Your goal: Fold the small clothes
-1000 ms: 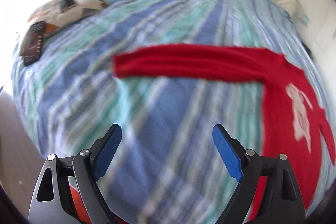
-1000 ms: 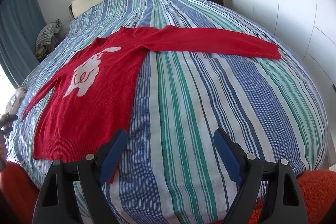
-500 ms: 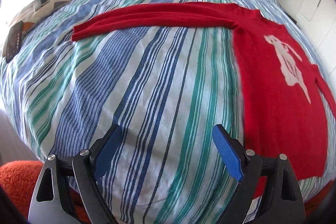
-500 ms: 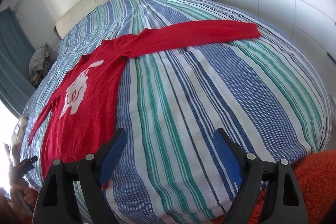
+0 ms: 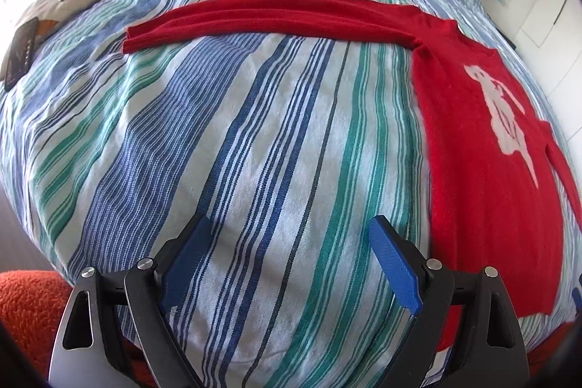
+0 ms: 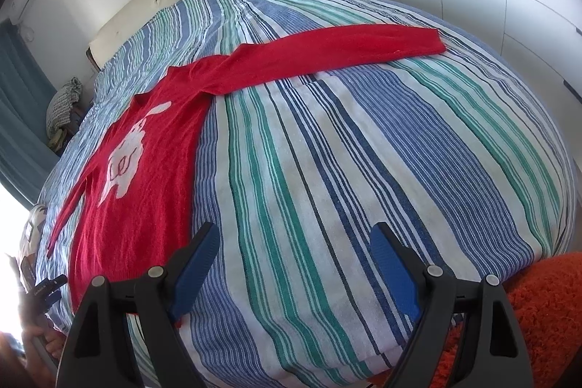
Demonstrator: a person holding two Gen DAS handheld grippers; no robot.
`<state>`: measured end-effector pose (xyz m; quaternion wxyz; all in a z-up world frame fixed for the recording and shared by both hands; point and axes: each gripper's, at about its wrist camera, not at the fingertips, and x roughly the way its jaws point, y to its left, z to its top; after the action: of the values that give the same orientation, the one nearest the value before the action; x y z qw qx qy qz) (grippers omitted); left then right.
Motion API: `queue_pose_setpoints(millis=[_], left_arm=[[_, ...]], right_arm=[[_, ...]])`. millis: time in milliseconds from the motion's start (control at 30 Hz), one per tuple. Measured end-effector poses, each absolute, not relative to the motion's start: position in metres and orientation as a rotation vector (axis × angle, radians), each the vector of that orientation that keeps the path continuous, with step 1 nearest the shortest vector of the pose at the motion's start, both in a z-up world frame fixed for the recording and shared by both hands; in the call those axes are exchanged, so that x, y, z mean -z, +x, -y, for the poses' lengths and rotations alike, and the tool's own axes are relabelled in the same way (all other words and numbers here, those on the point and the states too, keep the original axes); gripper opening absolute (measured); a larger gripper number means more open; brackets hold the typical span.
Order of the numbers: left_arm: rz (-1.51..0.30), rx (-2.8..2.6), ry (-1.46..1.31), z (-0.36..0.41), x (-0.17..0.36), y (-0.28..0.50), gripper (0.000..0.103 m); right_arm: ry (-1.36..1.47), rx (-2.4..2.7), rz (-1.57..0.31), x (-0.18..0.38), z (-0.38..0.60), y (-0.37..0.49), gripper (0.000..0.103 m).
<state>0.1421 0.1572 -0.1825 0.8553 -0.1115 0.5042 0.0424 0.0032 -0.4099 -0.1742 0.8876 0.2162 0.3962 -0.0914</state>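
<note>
Jaws spread wide and empty on both grippers; the red sweater's (image 5: 483, 148) hem hides behind the left gripper (image 5: 291, 264).

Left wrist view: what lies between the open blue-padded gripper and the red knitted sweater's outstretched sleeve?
Only bare striped bedcover lies between the left gripper and the red knitted sweater's sleeve; nothing rests there, as the left wrist view shows.
</note>
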Motion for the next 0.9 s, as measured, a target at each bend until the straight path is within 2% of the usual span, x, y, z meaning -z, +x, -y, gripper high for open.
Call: queue_pose_setpoints(millis=[433,700,800,900], left_arm=[[-1.009,-0.081,-0.302,-0.17,0.167,0.144,0.09],[-0.841,-0.176,-0.359,-0.231,0.103,0.256,0.091],[-0.878,-0.276,-0.324,-0.256,0.127,0.284,0.091],[-1.067,-0.458,-0.206,-0.29,0.185,0.292,0.09]], right_arm=[[0.434,0.183,-0.827,0.174,0.406,0.004,0.084],[0.391,0.173,-0.852,0.176,0.397,0.01,0.084],[0.372,0.172,-0.851,0.174,0.393,0.01,0.084],[0.361,0.17,-0.859,0.175,0.39,0.01,0.084]])
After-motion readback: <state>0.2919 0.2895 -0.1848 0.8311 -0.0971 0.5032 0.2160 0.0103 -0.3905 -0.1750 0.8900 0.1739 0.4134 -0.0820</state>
